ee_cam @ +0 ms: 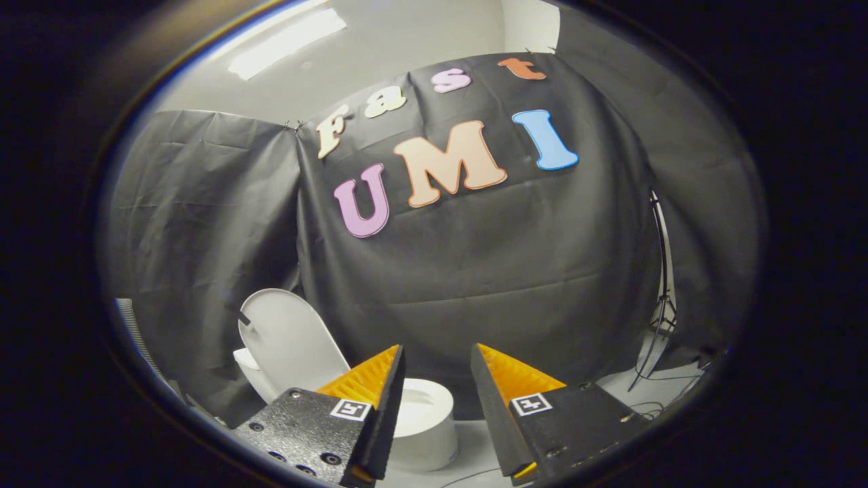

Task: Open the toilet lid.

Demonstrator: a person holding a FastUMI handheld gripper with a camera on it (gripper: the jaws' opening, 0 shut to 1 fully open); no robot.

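You are holding the two-finger gripper (437,356) up in the booth with its jaws standing spread apart and nothing pinched between them, the fingers (380,396) pointing at the black cloth wall (515,271). Beyond the left finger, the white oval plastic toilet lid (288,342) is standing raised, leaning back toward the cloth, well clear of the fingers. Below it, the white round toilet bowl (427,420) is sitting on the pale floor (475,454), showing partly in the gap between your fingers and partly behind the left one. Off beyond the right finger, a thin dark stand (661,298) is rising beside the cloth, with cables (644,409) trailing across the floor near its foot.
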